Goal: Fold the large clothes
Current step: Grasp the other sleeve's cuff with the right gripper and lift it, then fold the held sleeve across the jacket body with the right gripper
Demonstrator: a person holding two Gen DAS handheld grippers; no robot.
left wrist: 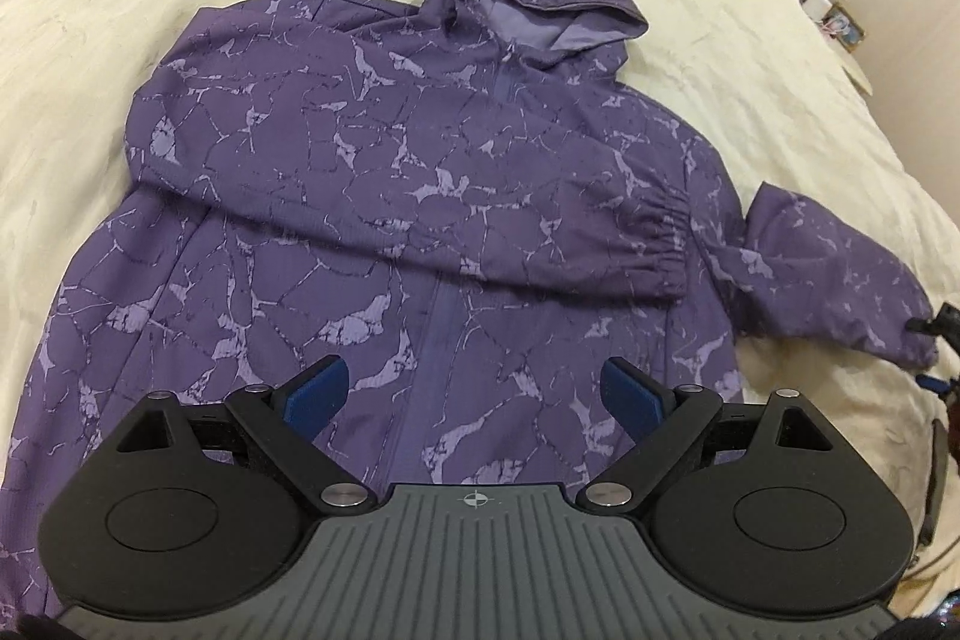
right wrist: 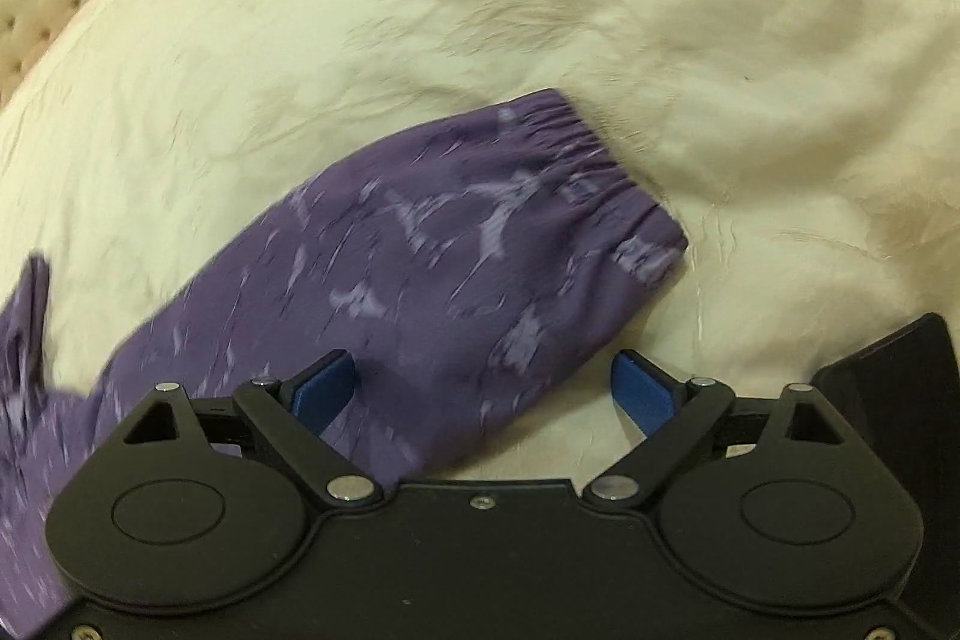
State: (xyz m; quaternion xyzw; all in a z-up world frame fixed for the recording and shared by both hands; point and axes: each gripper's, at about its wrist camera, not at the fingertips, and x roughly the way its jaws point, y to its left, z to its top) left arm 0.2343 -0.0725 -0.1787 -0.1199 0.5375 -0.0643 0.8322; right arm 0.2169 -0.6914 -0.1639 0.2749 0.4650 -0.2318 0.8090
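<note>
Purple hooded jacket [left wrist: 384, 172] spread front-up on a cream bedspread [left wrist: 720, 58], hood toward 12 o'clock; one sleeve [left wrist: 540, 232] folded across the chest, the other sleeve [right wrist: 456, 256] lying outward at 3 o'clock. Left gripper [left wrist: 474, 394] above the lower front, jaws apart, holding nothing. Right gripper [right wrist: 483, 391] over the outer sleeve, jaws apart, nothing gripped

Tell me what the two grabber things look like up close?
Both the left gripper and the right gripper have blue fingers on black arms with shiny silver rivets and round black discs. The left one's body is ribbed grey with a small crosshair mark.
</note>
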